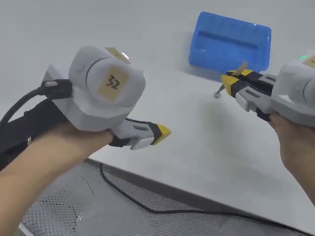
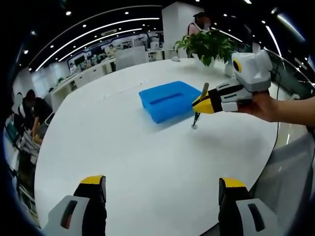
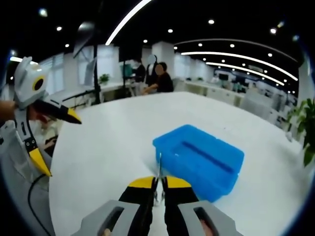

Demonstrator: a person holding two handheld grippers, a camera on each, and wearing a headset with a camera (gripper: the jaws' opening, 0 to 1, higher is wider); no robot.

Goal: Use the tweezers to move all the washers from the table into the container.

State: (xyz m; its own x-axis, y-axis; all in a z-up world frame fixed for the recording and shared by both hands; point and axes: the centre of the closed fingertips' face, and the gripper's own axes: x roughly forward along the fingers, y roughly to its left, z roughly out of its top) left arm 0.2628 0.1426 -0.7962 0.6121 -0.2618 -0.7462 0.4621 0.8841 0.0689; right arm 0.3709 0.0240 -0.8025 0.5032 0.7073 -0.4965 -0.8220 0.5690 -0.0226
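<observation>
Two grippers are showing in the head view over the white table (image 1: 197, 142). The left gripper (image 1: 162, 132) is hanging low by the near edge; from this angle I cannot tell how far its yellow tips are parted. The right gripper (image 1: 227, 81) is clamping the tweezers (image 1: 240, 70), which are slanting down out of its jaws toward the table. A small grey ring, seemingly a washer (image 1: 217, 94), is sitting at their lower tip. The blue container (image 1: 231, 42) is lying just beyond those jaws.

In the left gripper view, the left gripper's own jaws are standing wide apart, with bare table showing between them. Ahead of them and a little to the right, the right gripper is showing from the side, pinching the tweezers, whose tip is pointing at the table. The tiny grey piece at that tip is either touching the surface or just above it; I cannot tell which. The container is sitting just behind the tweezers, farther ahead of the open jaws. A potted plant (image 2: 206, 44) is standing well beyond it.

In the right gripper view, the right gripper's own jaws are pressing together on the tweezers, which are running straight ahead from between them. The container is lying just ahead and slightly right of the jaws. Far to their left, the left gripper is showing with its yellow tips spread.
</observation>
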